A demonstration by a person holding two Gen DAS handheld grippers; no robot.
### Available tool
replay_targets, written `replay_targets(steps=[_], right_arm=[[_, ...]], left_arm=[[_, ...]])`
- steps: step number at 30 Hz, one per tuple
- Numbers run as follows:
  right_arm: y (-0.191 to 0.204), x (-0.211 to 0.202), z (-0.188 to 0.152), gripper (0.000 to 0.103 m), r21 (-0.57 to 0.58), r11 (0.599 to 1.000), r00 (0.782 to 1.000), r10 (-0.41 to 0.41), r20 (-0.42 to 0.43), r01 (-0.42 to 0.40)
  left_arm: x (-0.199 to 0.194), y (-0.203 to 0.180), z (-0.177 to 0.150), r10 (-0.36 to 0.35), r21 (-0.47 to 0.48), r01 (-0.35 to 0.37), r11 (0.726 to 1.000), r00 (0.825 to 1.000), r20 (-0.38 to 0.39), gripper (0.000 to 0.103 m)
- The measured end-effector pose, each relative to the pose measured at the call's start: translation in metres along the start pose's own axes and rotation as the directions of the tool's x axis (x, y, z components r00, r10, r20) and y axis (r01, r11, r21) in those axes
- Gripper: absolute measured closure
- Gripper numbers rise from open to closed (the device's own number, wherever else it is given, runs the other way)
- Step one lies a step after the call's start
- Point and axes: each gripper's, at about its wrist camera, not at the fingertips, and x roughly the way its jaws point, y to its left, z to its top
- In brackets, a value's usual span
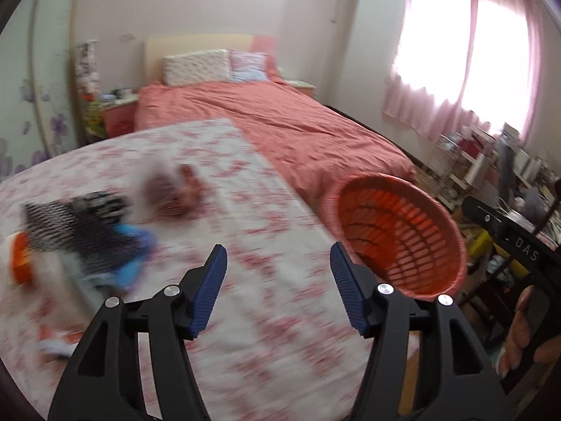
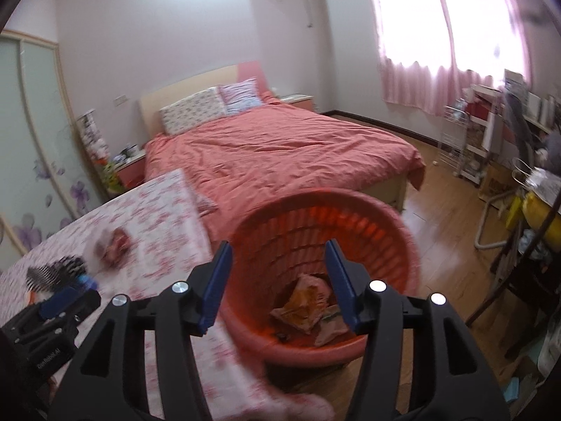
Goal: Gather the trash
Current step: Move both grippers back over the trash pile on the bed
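The orange basket sits on the wooden floor just off the edge of the table, directly ahead of and below the right gripper, with crumpled wrappers lying in its bottom between that claw's two blue pads. The right gripper's jaws stand roughly half open and hold nothing. Seen from the left gripper, the basket is to the front right, beside its right finger; this claw is also about half open and empty, poised over the table's pink-flowered cloth. More trash lies on the cloth to the left gripper's front left: a blurred heap of black-and-white netting, something blue and something orange, and farther ahead a crumpled pinkish wrapper. Blur hides what each piece is. Nothing lies between the left claw and these items except bare cloth. Beyond the table stands a bed with a salmon cover and two pillows, a nightstand to its left, pink curtains at the bright window to the right, and cluttered shelves below it.
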Motion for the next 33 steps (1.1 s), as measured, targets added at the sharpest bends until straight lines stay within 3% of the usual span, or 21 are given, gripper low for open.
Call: replay_targets(steps=[6,15,24,30,33], right_arm=[[0.063,-0.012,-0.019,0.049,-0.094,0.99,0.994,0.105,-0.033,-0.107],[0.138,-0.02,-0.05,0.049,-0.192,0.957,0.974,0.205,-0.094,-0.219],[0.215,-0.026,-0.094,0.049,-0.251,0.893,0.923,0.33,-0.197,-0.373],[0.273,-0.029,-0.127,0.05,-0.327,0.815,0.875,0.408,-0.262,-0.478],[0.287,-0.028,-0.137,0.052,-0.364,0.793,0.869,0.406,-0.283,-0.489]], left_arm=[[-0.035,0.056,-0.02,0.119,-0.071,-0.116,0.991,0.992,0.032,0.04],[-0.064,0.134,-0.046,0.23,-0.192,-0.223,0.956,0.973,0.017,0.039],[-0.089,0.196,-0.066,0.343,-0.278,-0.328,0.903,0.939,0.006,0.039],[-0.104,0.225,-0.073,0.39,-0.323,-0.369,0.871,0.921,0.0,0.039],[-0.109,0.238,-0.078,0.399,-0.344,-0.376,0.861,0.917,-0.004,0.039]])
